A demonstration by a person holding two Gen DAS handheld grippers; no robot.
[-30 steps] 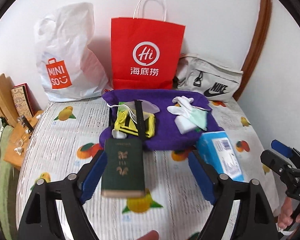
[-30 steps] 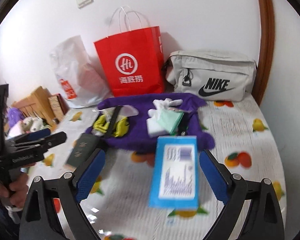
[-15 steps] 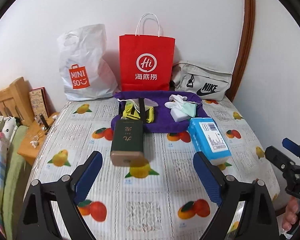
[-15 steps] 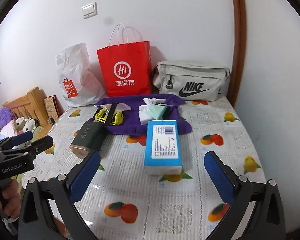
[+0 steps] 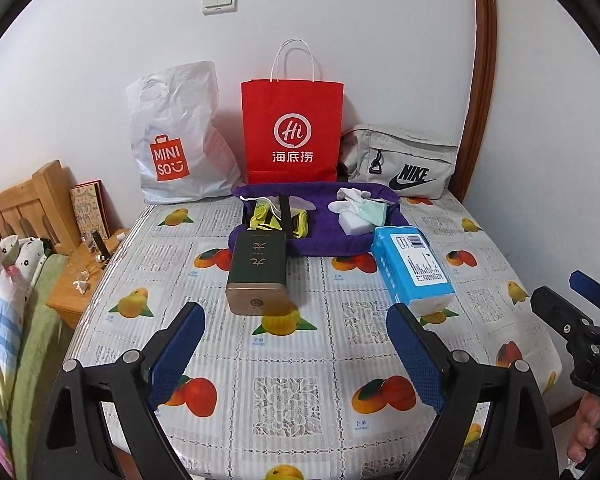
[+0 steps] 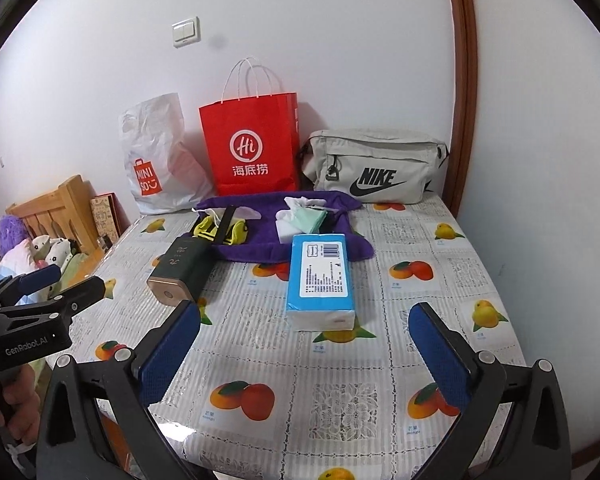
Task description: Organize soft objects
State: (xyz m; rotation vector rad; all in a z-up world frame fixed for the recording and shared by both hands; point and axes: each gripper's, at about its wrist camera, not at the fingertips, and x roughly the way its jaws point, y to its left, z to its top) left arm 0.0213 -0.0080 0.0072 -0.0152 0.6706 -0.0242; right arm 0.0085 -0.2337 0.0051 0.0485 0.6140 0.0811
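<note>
Both tools hang over the near edge of the surface (image 5: pixel 300 392), well back from everything on it. Your left tool (image 5: pixel 296 356) is spread wide with nothing between its blue pads, and your right tool (image 6: pixel 304 356) is spread the same way, also empty.

The soft things lie on the purple cloth (image 5: pixel 331 240) at the far side: a yellow-and-black bundle (image 5: pixel 278 220) on its left part, a white-and-mint pile (image 5: pixel 359 210) on its right. The blue tissue pack (image 6: pixel 320 276) lies just in front of the cloth, straight ahead of your right tool, and the dark green box (image 5: pixel 256 268) lies ahead of your left tool, its far end touching the cloth.

This layout would fit either soft items already gathered on the cloth with the pack still outside it, or a spread waiting to be sorted into the bags behind, so I name no target. Whatever you reach for, come in low and level, centre the item between the pads, and close gently: the pack will dent and loose fabric will slip or trail. Watch the thin white cord on the yellow bundle for snagging
</note>
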